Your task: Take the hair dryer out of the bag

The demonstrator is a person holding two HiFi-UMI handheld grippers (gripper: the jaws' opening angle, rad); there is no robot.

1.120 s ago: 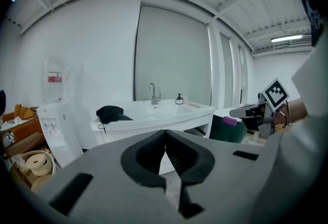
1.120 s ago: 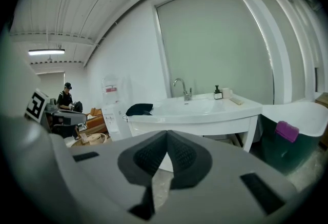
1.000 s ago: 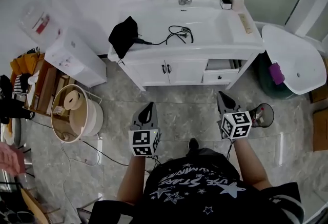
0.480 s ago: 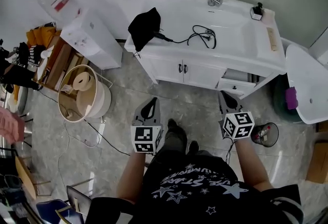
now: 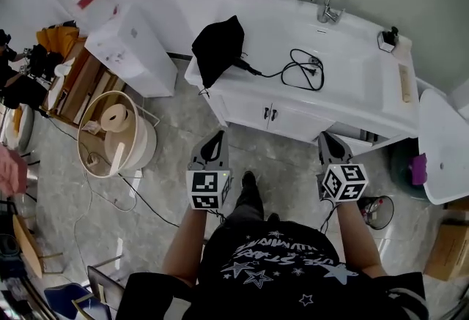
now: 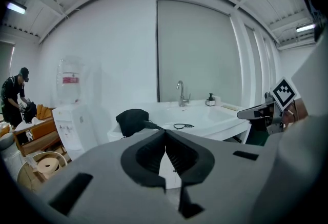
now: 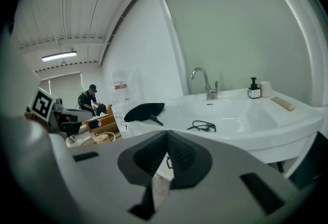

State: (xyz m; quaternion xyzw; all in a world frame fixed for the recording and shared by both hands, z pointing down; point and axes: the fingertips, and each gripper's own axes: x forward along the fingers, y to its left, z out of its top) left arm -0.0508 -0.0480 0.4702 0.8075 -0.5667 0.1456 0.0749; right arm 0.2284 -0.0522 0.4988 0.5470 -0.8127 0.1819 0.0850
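A black cloth bag (image 5: 218, 49) lies on the left end of the white sink counter (image 5: 366, 102), with a black handle sticking out of it and a black cord (image 5: 299, 67) coiled on the counter to its right. The bag (image 6: 131, 120) and cord (image 6: 183, 126) also show in the left gripper view, and the bag (image 7: 145, 111) and cord (image 7: 203, 126) in the right gripper view. The hair dryer's body is hidden inside the bag. My left gripper (image 5: 213, 146) and right gripper (image 5: 329, 143) are both shut and empty, held side by side over the floor, short of the cabinet.
A faucet (image 5: 325, 5) and soap bottle (image 5: 387, 38) stand at the counter's back. A white water dispenser (image 5: 130, 47) stands left of the sink. A round tub (image 5: 117, 141) holding a paper roll sits on the floor, with cables around it. A person (image 6: 14, 97) stands far left.
The person has walked toward the sink. The counter and bag now sit closer and more to the right in the head view. Both grippers stayed shut and kept level with each other.
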